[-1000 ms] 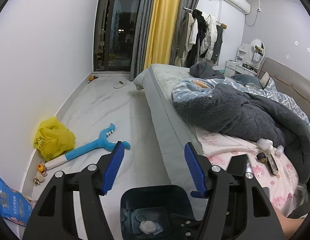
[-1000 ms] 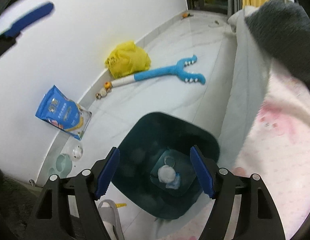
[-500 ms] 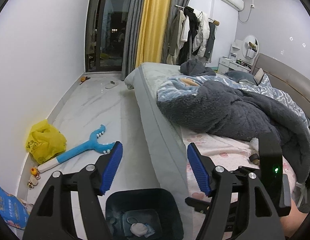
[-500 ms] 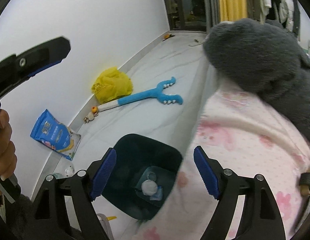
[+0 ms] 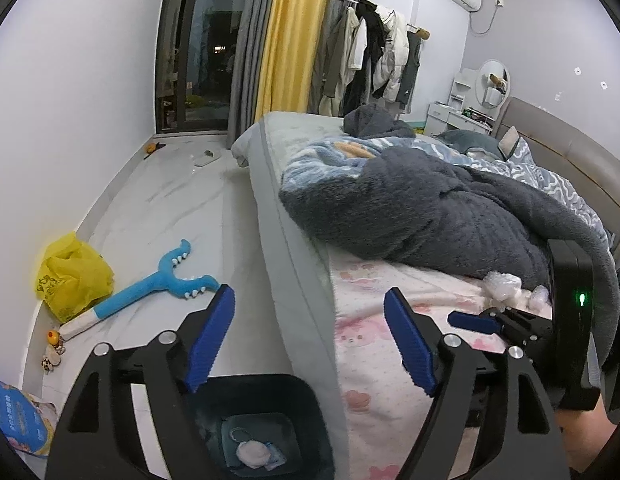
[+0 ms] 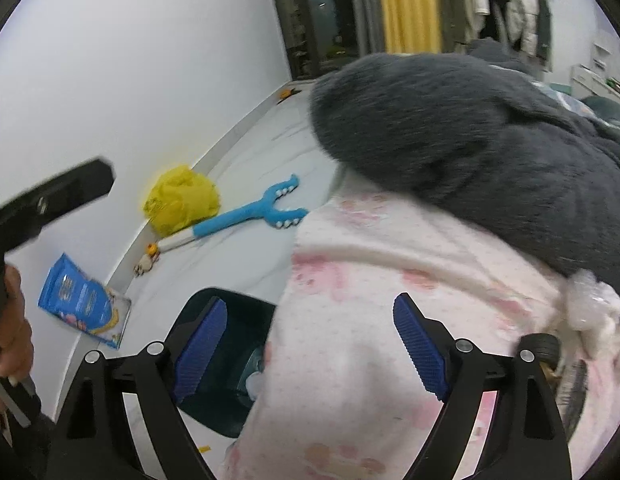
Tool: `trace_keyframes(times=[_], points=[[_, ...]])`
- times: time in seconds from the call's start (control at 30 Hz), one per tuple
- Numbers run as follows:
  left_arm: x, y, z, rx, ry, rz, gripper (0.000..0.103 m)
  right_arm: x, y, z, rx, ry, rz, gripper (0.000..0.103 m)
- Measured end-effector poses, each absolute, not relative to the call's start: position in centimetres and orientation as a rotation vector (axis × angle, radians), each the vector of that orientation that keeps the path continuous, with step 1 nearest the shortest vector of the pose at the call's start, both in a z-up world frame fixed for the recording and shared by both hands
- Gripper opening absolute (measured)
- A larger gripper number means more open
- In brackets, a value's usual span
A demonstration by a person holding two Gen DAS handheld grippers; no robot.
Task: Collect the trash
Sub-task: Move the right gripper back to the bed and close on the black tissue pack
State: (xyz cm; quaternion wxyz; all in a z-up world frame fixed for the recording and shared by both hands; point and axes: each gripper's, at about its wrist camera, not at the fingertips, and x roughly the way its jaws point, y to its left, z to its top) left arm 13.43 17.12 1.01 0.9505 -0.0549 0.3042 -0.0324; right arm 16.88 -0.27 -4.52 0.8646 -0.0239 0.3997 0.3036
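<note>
Both grippers' jaws have just been opening, empty — the right gripper (image 6: 310, 348) is now hanging over the bed (image 6: 369, 320), off the bin (image 5: 266, 404). Only the left gripper (image 5: 310, 336) view is showing the wad (image 5: 252, 453) inside the bin.

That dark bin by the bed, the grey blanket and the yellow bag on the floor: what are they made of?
Bin: probably hard plastic, with smooth, slightly glossy walls.
Grey blanket: looks like plush fleece, with a fuzzy matte pile.
Yellow bag: thin plastic film, crinkled and faintly shiny.

Black gripper (image 5: 310, 338) frames, ribbed blue pads (image 5: 409, 344), silver screws.
</note>
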Motion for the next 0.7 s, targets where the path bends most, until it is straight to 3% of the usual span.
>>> trace_keyframes(times=[0.3,0.7], points=[[14.2,15.2,-0.9,-0.115,0.651,-0.079,0.081,17.6,-6.6,-4.0,-0.011,0.817,0.512,0.096],[16.1,11.1,-3.2,-0.131,0.671,-0.126,0.087,18.9,-14.3,-5.4,0.073,0.819,0.354,0.097]])
